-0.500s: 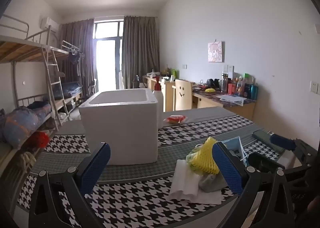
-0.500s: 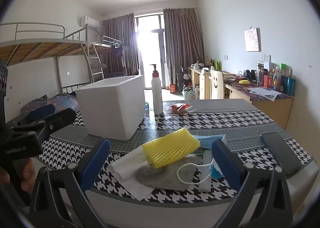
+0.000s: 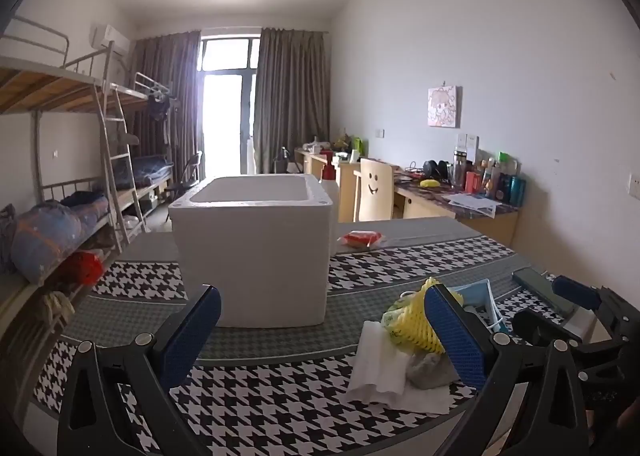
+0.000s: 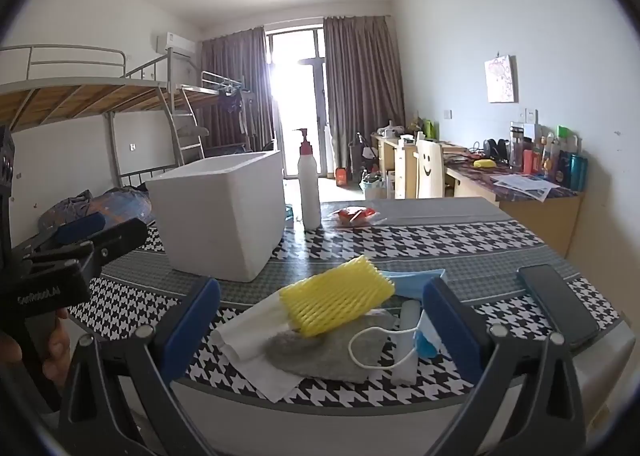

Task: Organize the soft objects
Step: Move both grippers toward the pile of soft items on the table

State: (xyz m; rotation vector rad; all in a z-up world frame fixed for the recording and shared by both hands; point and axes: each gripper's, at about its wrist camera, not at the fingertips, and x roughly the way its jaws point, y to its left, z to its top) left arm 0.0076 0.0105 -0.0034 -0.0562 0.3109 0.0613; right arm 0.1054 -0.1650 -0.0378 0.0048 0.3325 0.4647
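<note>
Yellow foam netting (image 4: 336, 296) tops a small heap of soft things at the near edge of the table (image 4: 420, 240), which wears a black-and-white houndstooth cloth. Under the netting lie a white tissue (image 4: 256, 340) and a grey cloth (image 4: 320, 352); a blue face mask (image 4: 420, 284) with a white ear loop lies just to the right. A dark phone (image 4: 560, 304) rests further right, near the table's edge. To the far left of the heap stands a white foam box (image 4: 220, 215), open at the top, with a white pump bottle (image 4: 309, 191) beside it and a red packet (image 4: 354, 214) beyond.

Both tools are spread wide and pinch nothing. The right tool (image 4: 320, 324) hovers near the heap; the left tool (image 3: 320, 340) faces the box, with the heap at its right finger.
</note>
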